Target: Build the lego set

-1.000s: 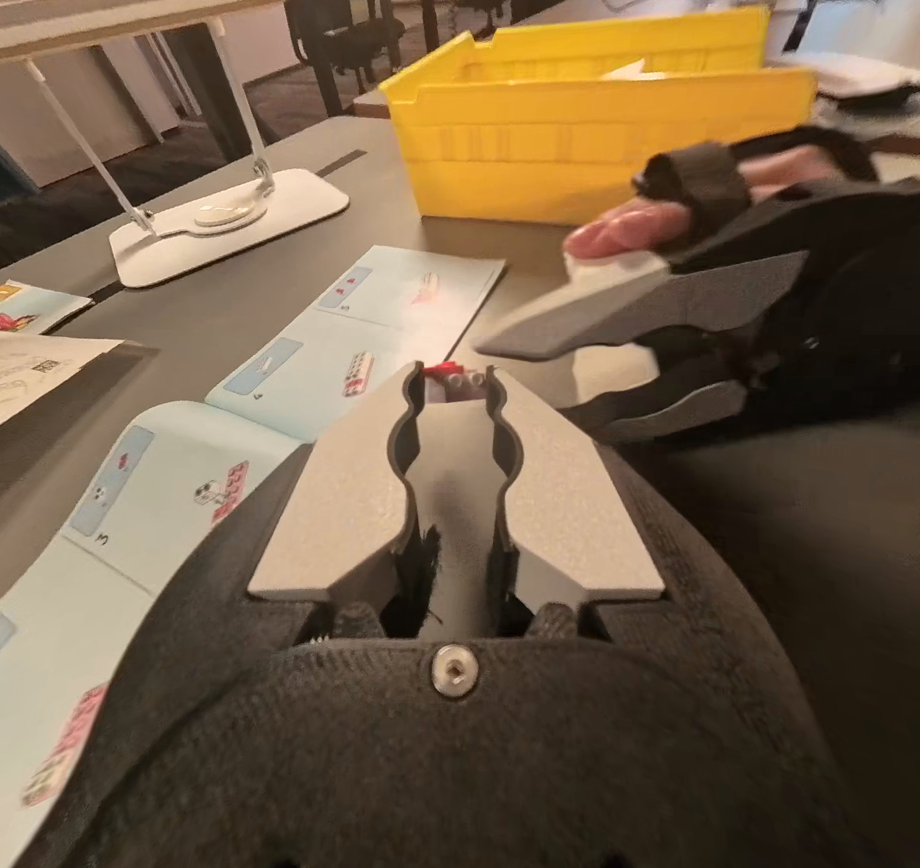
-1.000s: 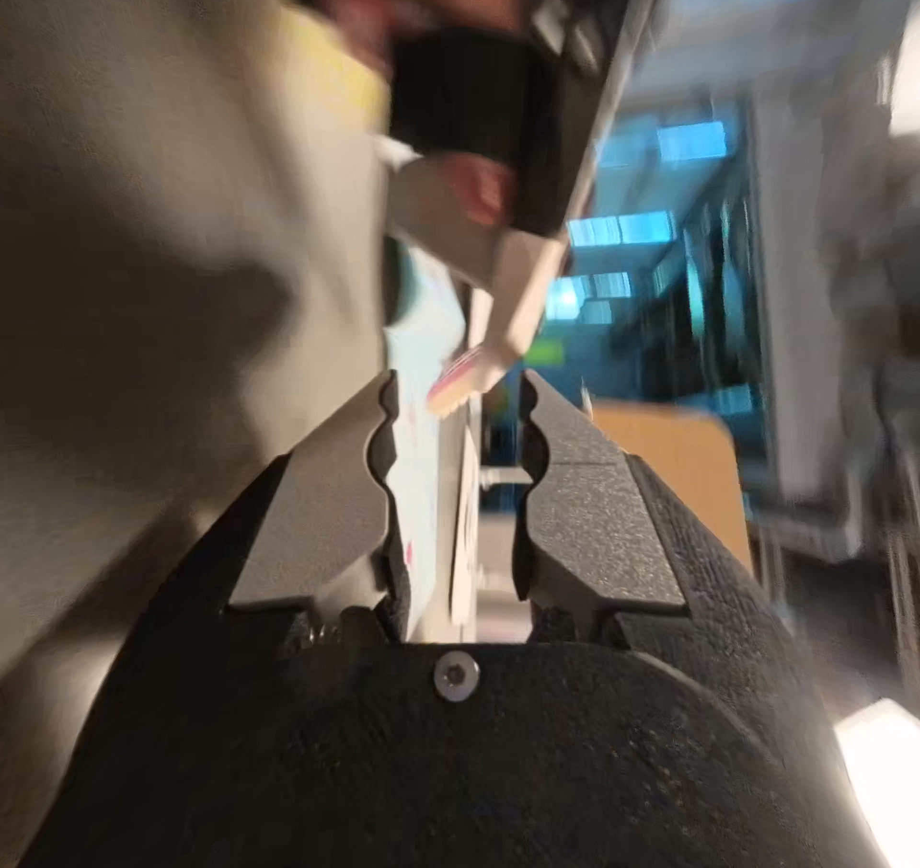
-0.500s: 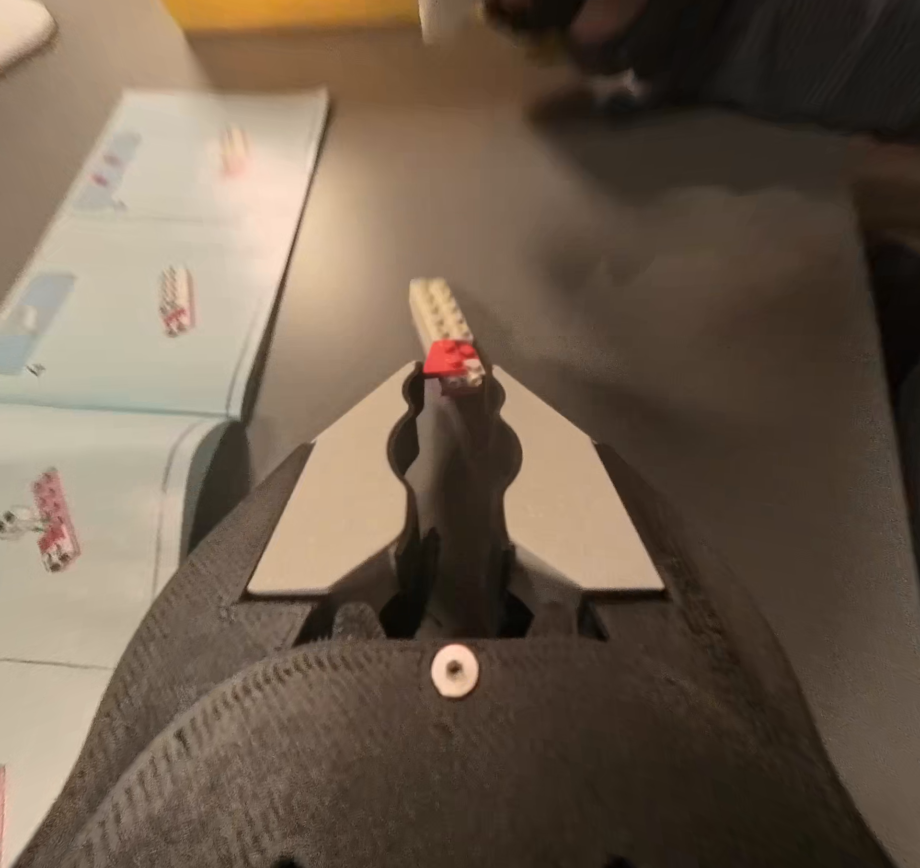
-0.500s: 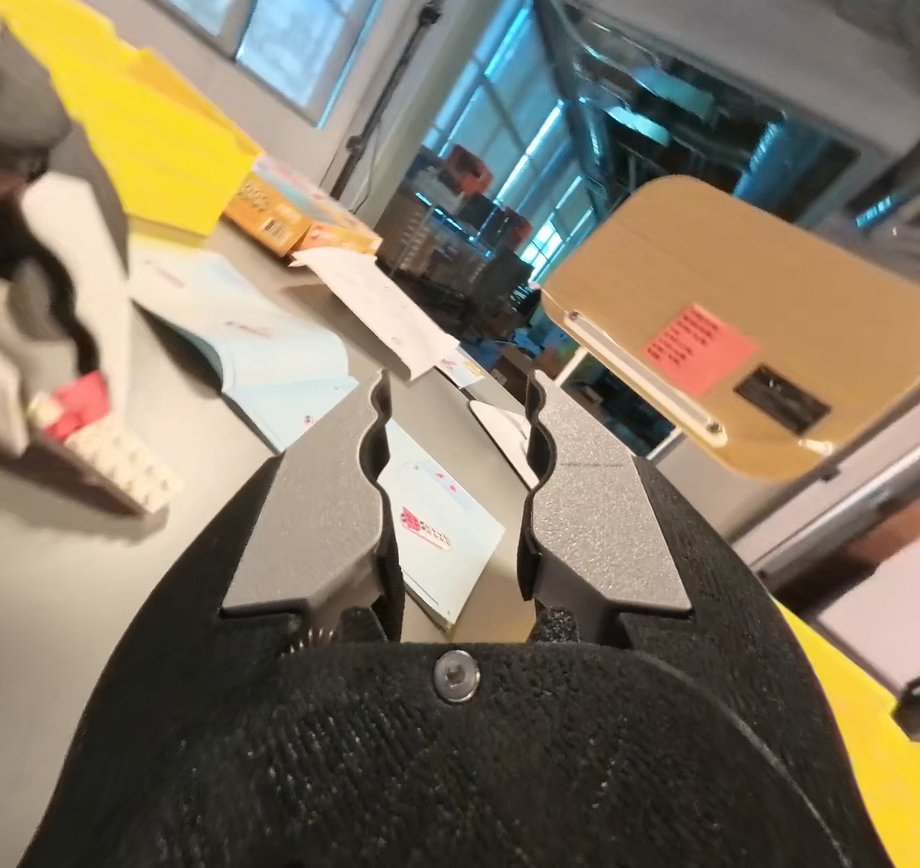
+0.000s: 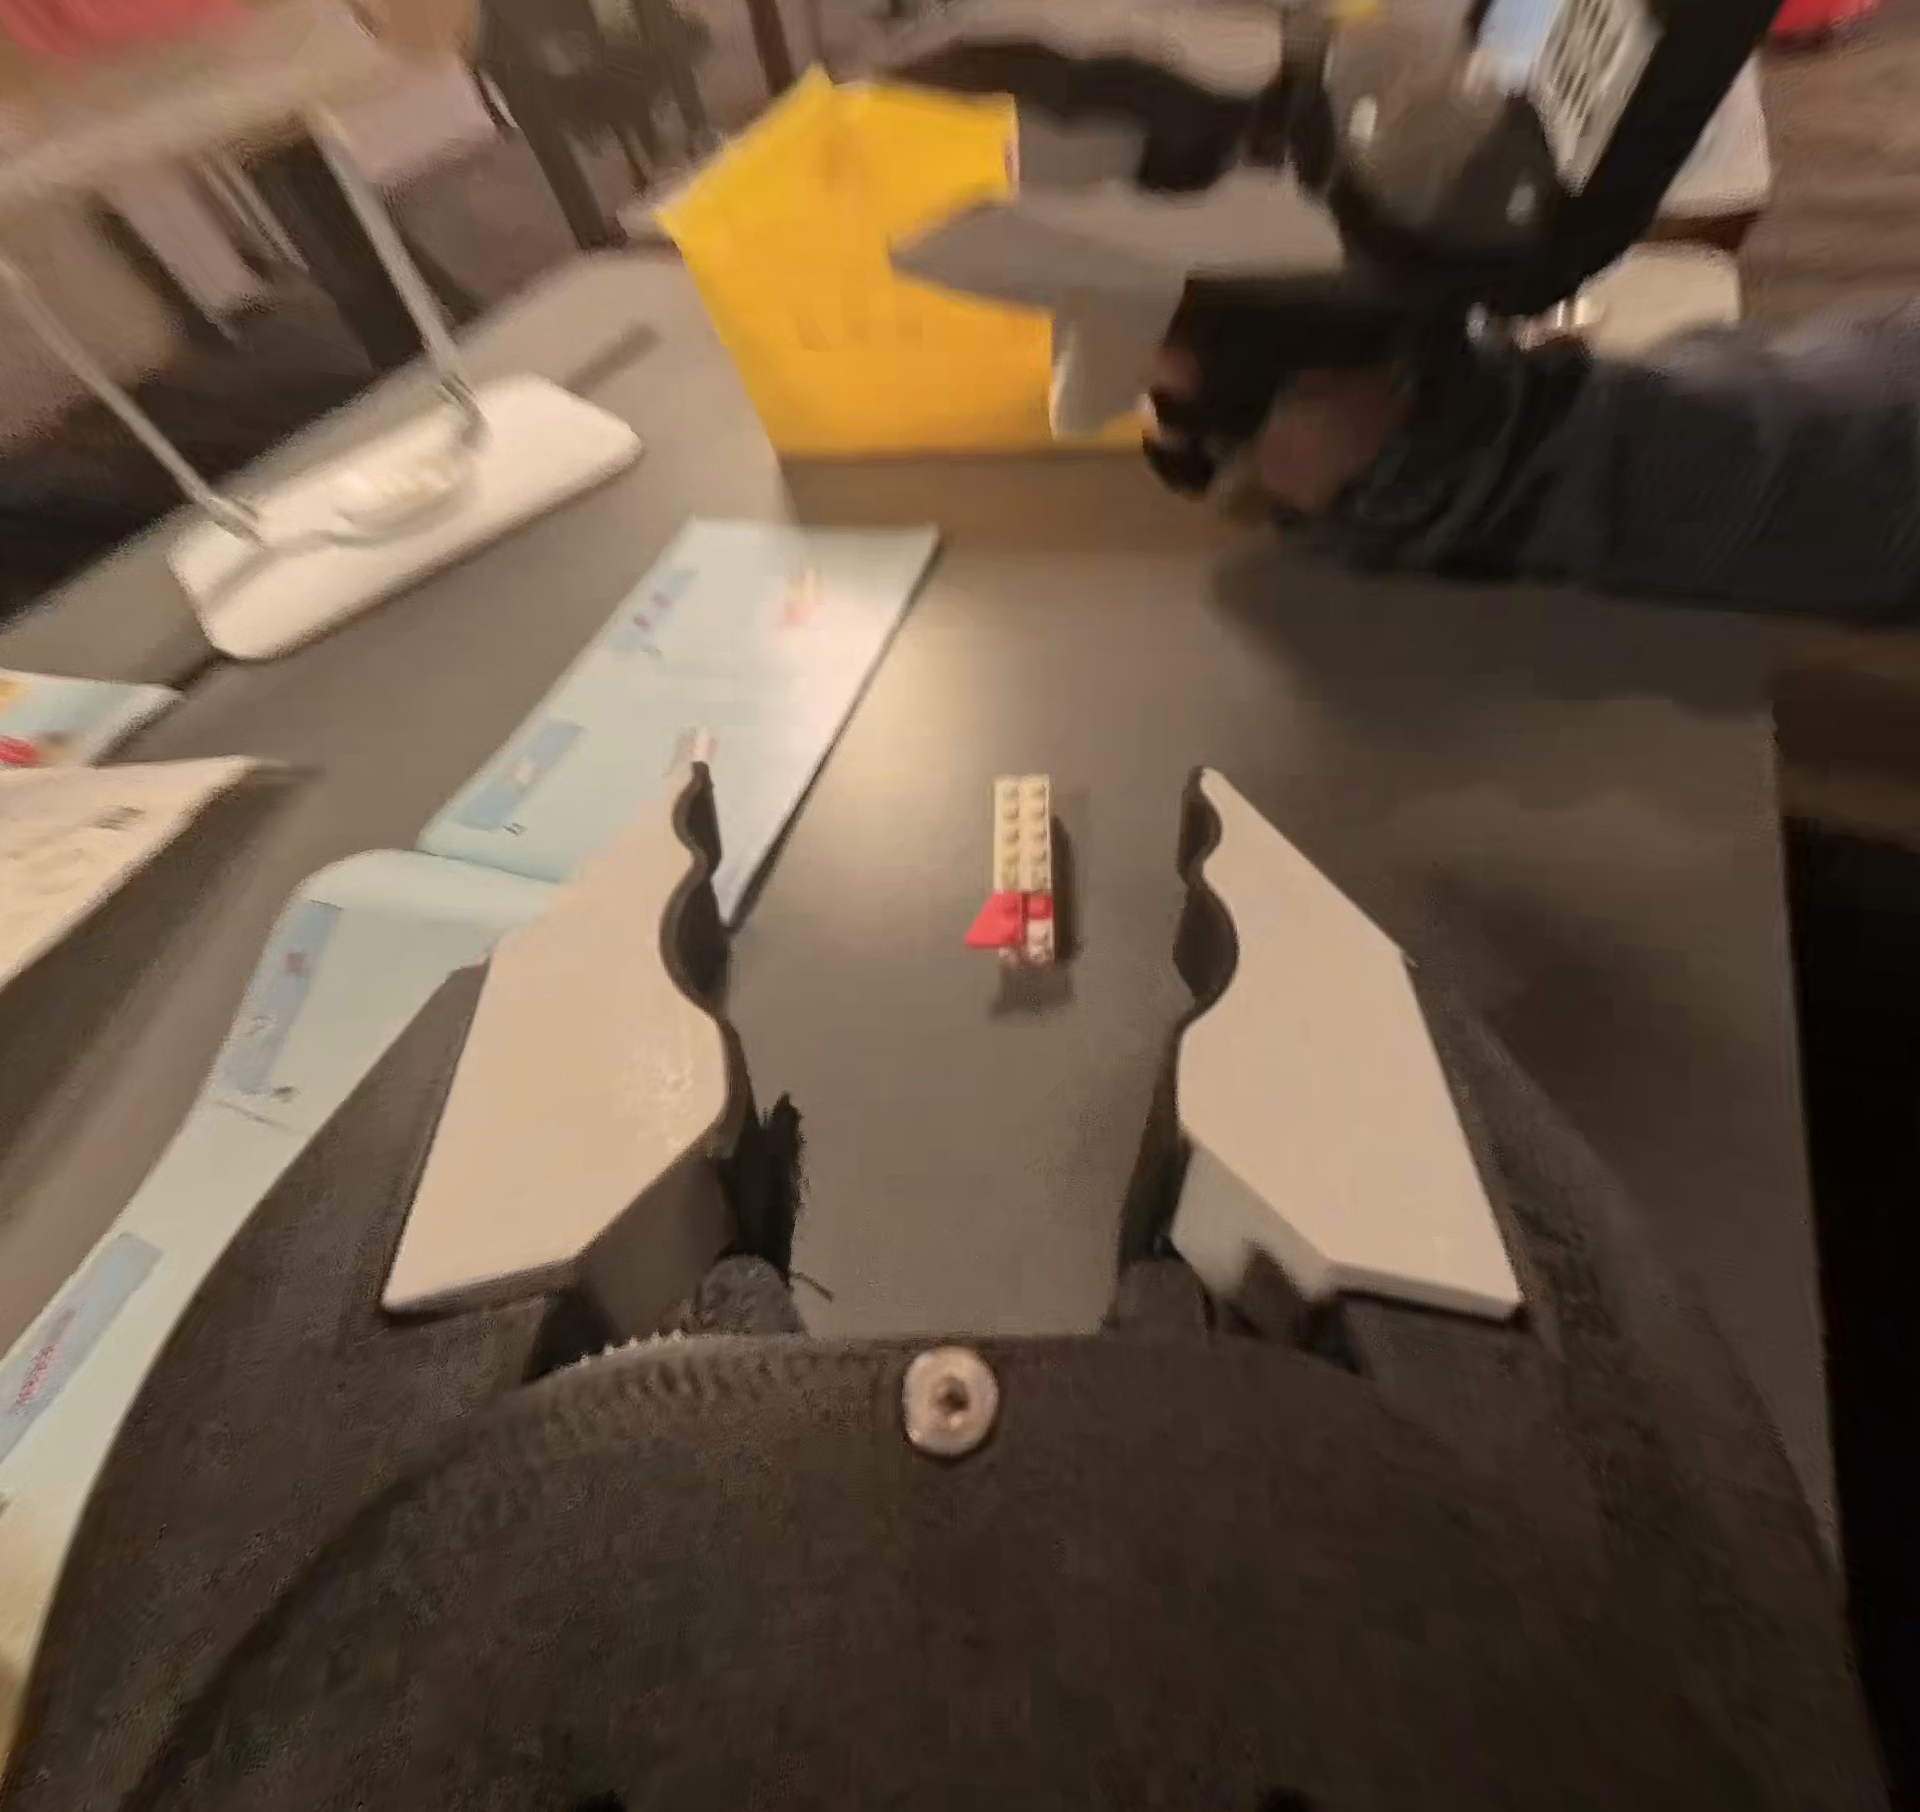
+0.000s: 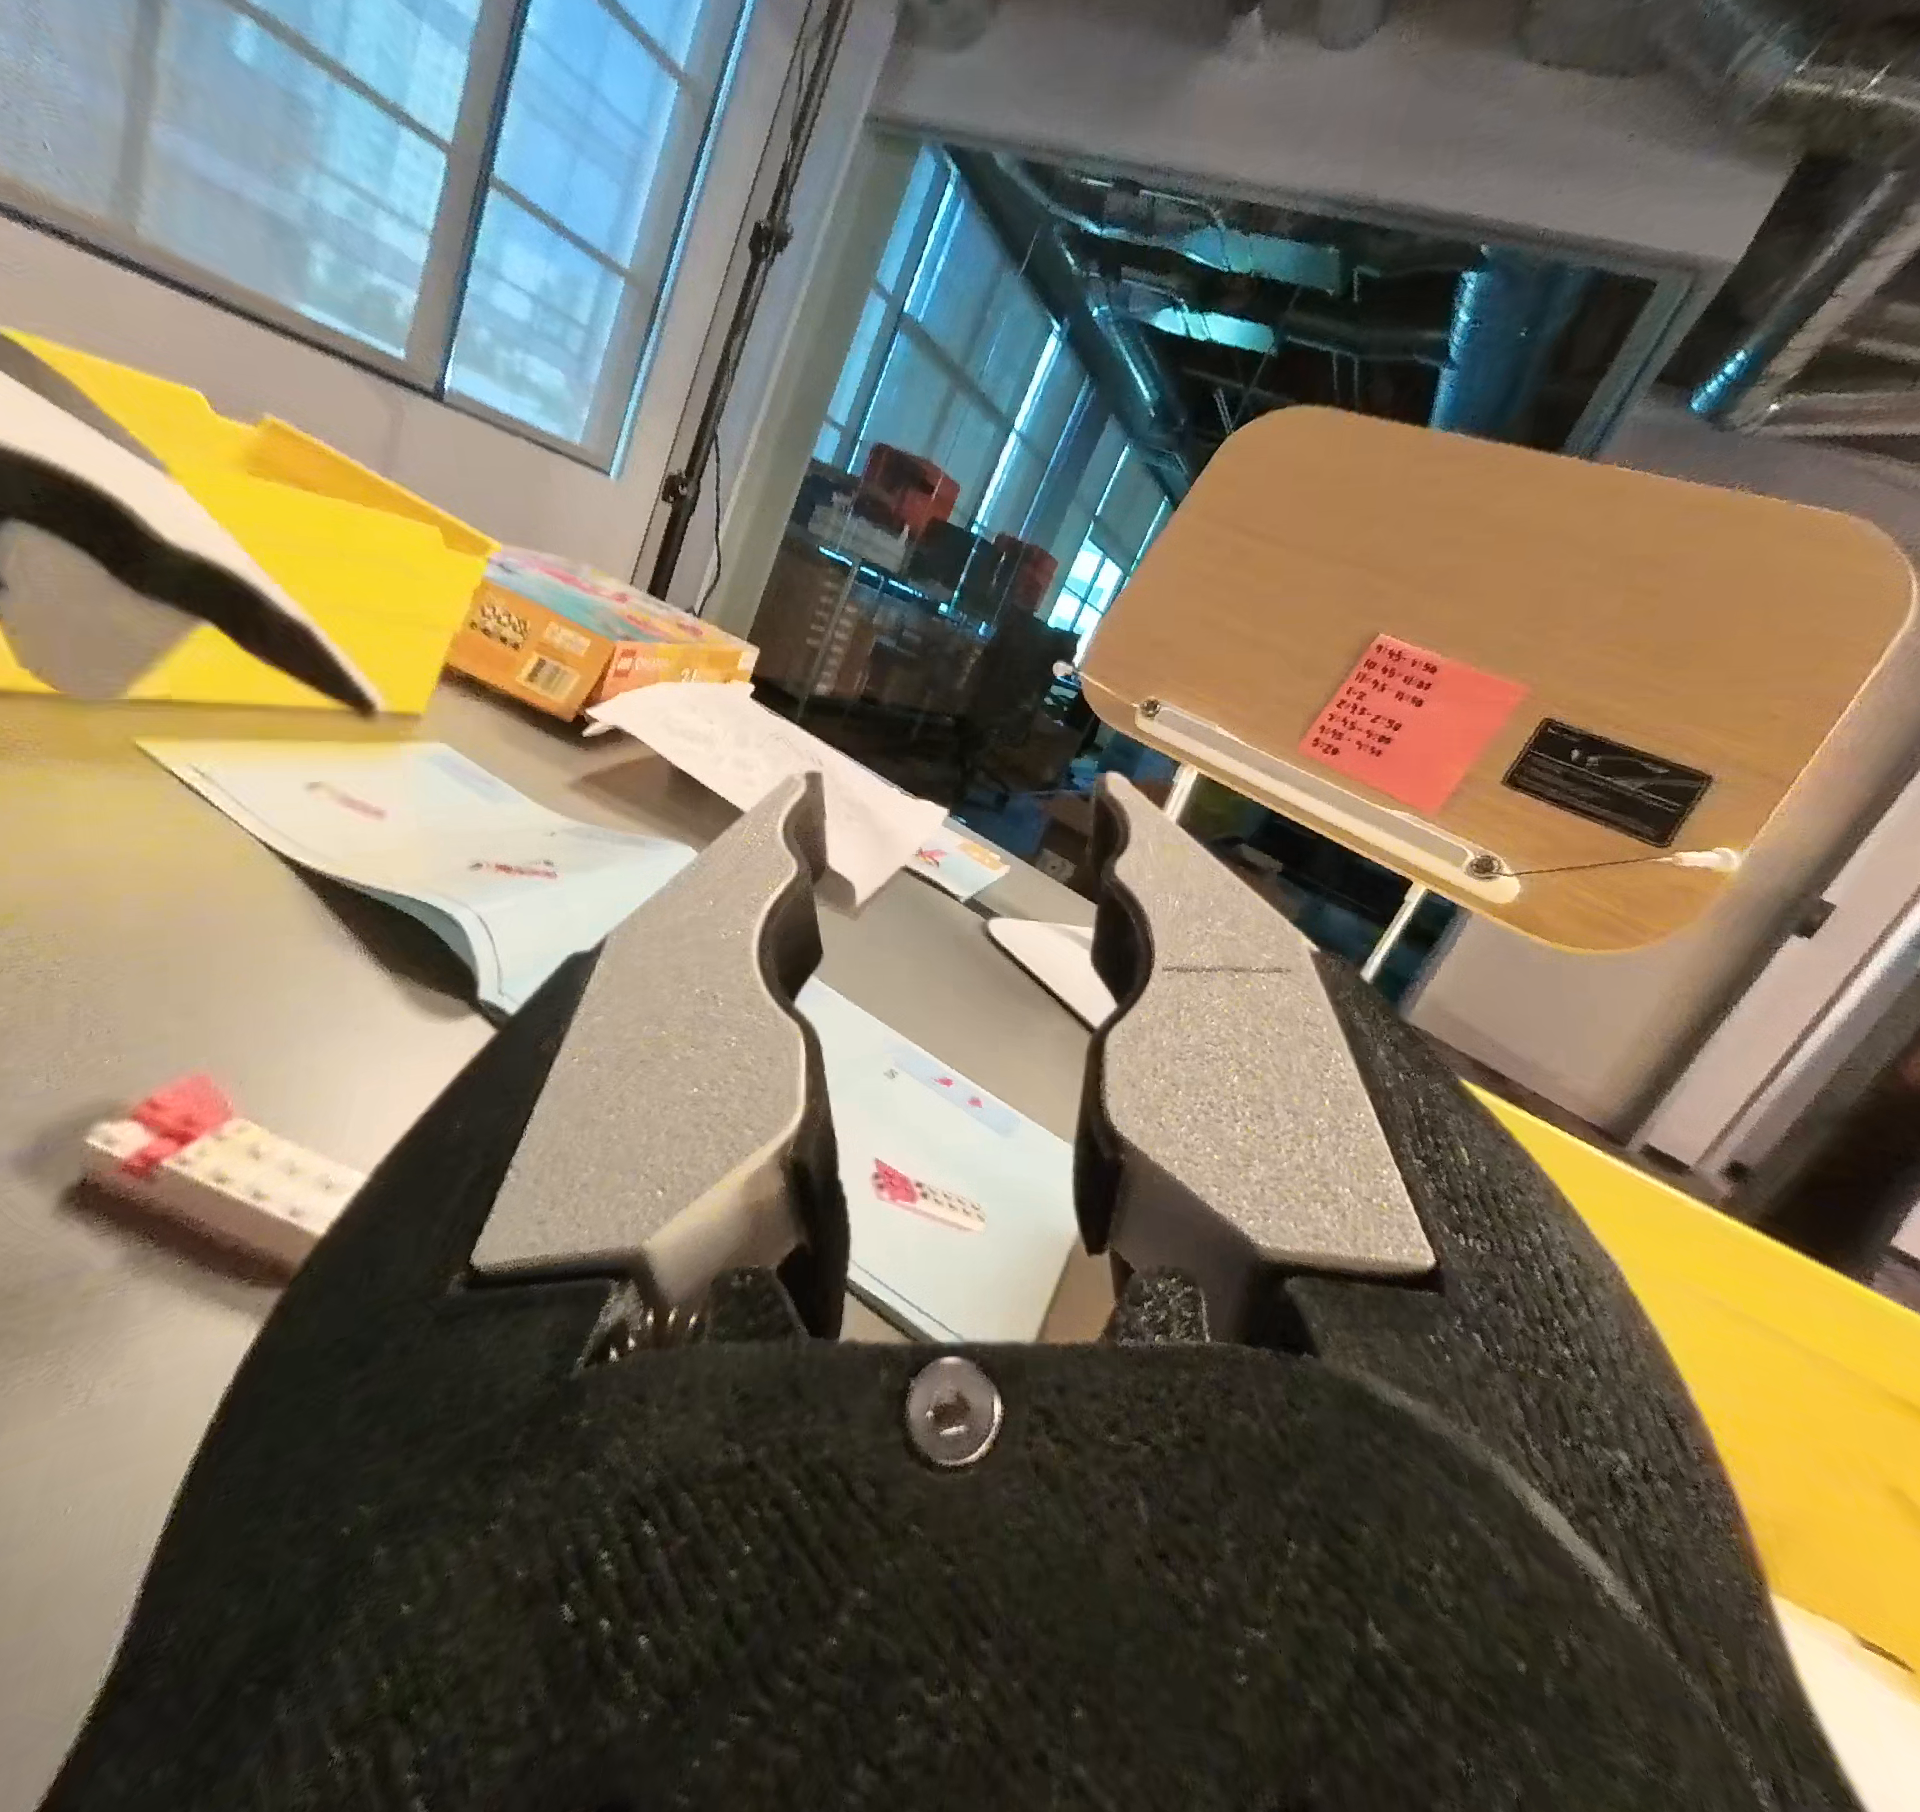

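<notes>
Dark desk (image 5: pixel 1299 723) carries a pale-blue booklet (image 5: pixel 727 640) and a yellow bin (image 5: pixel 862 308). Left tool (image 5: pixel 951 796) is spread wide, pinching nothing; a white-and-red brick piece (image 5: pixel 1023 869) lies on the desk between its fingers, untouched. Right tool (image 6: pixel 956 796) is spread, holding nothing.

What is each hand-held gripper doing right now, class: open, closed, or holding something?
Left hand-held gripper: open, holding nothing; the brick assembly lies on the table between its fingers, untouched.
Right hand-held gripper: open, holding nothing.

Small white-and-red brick assembly (image 5: pixel 1023 869), lying flat on dark table (image 5: pixel 1351 775), untouched between spread fingers (image 5: pixel 1288 1014)
</notes>
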`<action>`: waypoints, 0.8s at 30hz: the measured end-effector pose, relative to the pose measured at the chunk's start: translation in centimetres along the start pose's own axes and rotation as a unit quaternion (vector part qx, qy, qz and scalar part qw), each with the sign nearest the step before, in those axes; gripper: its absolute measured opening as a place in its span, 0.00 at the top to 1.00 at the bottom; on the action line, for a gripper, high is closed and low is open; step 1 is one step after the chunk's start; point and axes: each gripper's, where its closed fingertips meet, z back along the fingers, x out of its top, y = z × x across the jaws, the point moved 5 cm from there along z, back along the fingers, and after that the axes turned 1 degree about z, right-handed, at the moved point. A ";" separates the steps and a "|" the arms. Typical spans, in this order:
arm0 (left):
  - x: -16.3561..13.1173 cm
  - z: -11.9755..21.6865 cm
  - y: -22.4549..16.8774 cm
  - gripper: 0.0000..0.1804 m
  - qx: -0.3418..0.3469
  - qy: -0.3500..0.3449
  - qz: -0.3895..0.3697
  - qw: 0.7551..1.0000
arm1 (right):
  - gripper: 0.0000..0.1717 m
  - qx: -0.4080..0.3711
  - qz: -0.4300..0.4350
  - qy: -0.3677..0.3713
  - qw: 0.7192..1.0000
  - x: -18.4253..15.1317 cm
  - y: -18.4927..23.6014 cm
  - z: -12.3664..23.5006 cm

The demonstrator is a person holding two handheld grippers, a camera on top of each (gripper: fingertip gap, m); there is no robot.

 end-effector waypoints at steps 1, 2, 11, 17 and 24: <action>0.8 1.2 -0.1 0.52 0.021 -0.031 0.000 0.999 | 0.71 0.002 -0.007 -0.004 1.000 0.1 0.1 0.0; 1.3 2.6 -0.2 0.53 0.043 -0.059 0.003 0.997 | 0.72 0.005 -0.009 -0.006 1.000 0.2 0.4 0.0; 0.3 18.9 4.3 0.61 0.323 -0.090 0.089 0.938 | 0.87 -0.017 0.054 -0.027 0.998 0.8 2.1 -0.7; -4.3 28.4 10.8 0.62 0.453 0.026 0.187 0.871 | 0.87 0.012 0.040 0.020 0.999 -1.8 2.3 -2.5; -6.3 30.5 17.1 0.67 0.376 0.201 0.227 0.876 | 0.87 0.008 0.012 0.027 1.000 -2.3 1.6 -2.7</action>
